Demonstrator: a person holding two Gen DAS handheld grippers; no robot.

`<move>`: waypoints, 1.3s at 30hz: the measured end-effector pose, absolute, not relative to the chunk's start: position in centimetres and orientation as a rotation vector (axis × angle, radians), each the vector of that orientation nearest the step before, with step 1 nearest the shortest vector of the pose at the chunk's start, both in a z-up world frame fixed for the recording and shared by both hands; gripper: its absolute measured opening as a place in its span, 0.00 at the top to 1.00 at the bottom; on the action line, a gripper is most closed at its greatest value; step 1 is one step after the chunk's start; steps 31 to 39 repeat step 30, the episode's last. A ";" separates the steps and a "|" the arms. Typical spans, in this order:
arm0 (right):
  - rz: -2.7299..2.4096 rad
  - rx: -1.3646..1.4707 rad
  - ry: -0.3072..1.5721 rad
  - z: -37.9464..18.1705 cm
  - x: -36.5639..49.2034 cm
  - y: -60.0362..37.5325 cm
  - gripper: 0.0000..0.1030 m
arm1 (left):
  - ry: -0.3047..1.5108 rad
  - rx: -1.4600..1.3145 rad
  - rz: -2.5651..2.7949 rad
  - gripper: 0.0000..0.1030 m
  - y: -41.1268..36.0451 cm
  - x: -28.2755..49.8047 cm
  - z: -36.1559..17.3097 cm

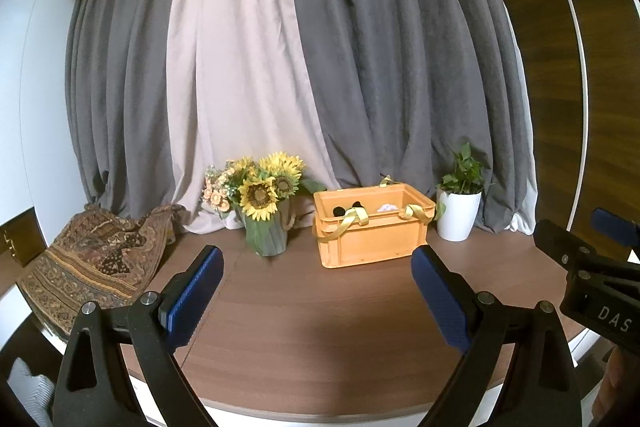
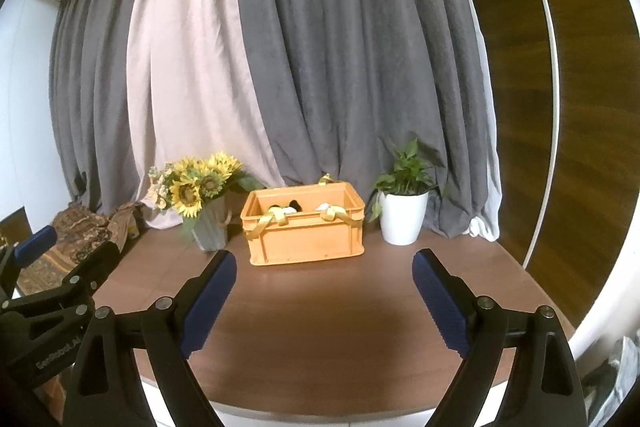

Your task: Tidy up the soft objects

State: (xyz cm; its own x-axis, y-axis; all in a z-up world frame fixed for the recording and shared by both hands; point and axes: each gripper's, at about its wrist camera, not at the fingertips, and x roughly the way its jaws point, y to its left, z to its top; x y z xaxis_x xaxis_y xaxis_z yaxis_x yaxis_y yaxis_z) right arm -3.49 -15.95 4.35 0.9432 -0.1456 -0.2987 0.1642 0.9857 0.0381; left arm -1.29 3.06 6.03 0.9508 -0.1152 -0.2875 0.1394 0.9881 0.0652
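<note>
An orange crate (image 1: 372, 239) (image 2: 306, 237) stands at the back of the brown table, with yellow ribbon handles (image 1: 352, 217) draped over its front rim. Inside it lie soft items: a black-and-white one (image 2: 289, 207) on the left and a pale one (image 1: 387, 207) (image 2: 325, 206) on the right. My left gripper (image 1: 318, 291) hangs open over the table's near part, nothing between its blue pads. My right gripper (image 2: 324, 297) is likewise open and empty, well short of the crate. Each gripper shows at the edge of the other's view.
A vase of sunflowers (image 1: 266, 203) (image 2: 200, 199) stands left of the crate, a white pot with a green plant (image 1: 458, 213) (image 2: 402, 215) right of it. A patterned cloth (image 1: 96, 259) lies at the table's left end. Grey and pale curtains (image 1: 320, 67) hang behind.
</note>
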 end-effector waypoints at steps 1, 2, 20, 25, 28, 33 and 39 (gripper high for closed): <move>-0.159 0.061 0.300 4.3 -3.6 -15.9 0.12 | 0.287 0.086 -0.127 0.07 3.0 -1.4 6.1; -0.160 0.059 0.301 4.3 -3.7 -15.9 0.12 | 0.284 0.086 -0.127 0.07 2.9 -1.6 6.1; -0.166 0.084 0.297 4.3 -5.1 -16.2 0.12 | 0.254 0.099 -0.131 0.05 2.2 -2.9 6.3; -0.173 0.085 0.296 4.2 -5.5 -16.5 0.12 | 0.259 0.098 -0.132 0.04 1.8 -3.0 6.2; -0.173 0.086 0.297 4.2 -5.6 -16.7 0.12 | 0.262 0.098 -0.136 0.04 1.7 -3.0 6.2; -0.173 0.087 0.298 4.2 -5.7 -16.7 0.12 | 0.260 0.099 -0.134 0.04 1.6 -3.1 6.3; -0.173 0.087 0.298 4.2 -5.7 -16.7 0.12 | 0.260 0.099 -0.134 0.04 1.6 -3.1 6.3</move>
